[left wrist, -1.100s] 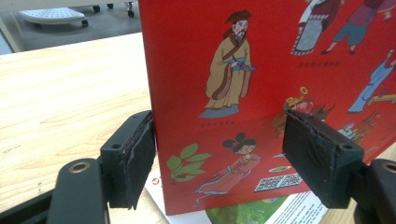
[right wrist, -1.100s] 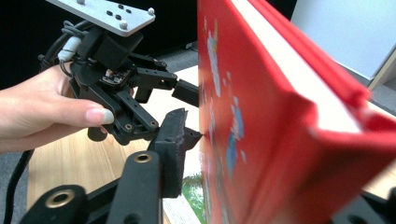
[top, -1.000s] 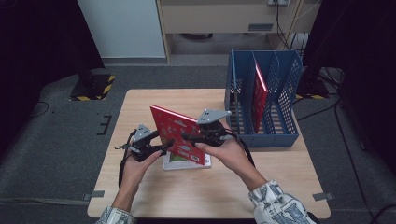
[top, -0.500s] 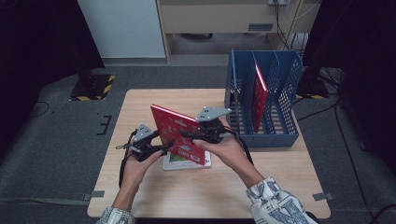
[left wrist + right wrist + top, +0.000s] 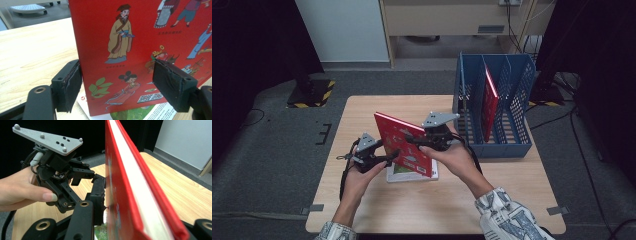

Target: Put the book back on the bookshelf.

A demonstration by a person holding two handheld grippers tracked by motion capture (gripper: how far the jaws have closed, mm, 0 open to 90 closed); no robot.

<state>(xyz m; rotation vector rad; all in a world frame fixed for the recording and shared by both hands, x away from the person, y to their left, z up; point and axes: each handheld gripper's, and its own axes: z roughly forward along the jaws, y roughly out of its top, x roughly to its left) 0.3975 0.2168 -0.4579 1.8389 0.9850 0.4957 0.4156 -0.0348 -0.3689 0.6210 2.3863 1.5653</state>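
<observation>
The step in hand looks like a handover: a red picture book [image 5: 403, 144] stands upright on its lower edge near the middle of the wooden table [image 5: 362, 107], above a flat book [image 5: 412, 172] lying under it, and it probably belongs in the blue file rack [image 5: 518, 142] at the table's right, where another red book [image 5: 490, 105] already stands in a slot. The right gripper [image 5: 419, 141] has just been closing its jaws and now pinches the book's edge, cover on both pads. The left gripper [image 5: 388, 156] straddles the opposite edge with jaws fairly wide; one pad [image 5: 71, 86] sits at the cover, the other [image 5: 168, 86] stands off it. Next, I judge, the left must back away clear so the right can carry the book to a free slot.
</observation>
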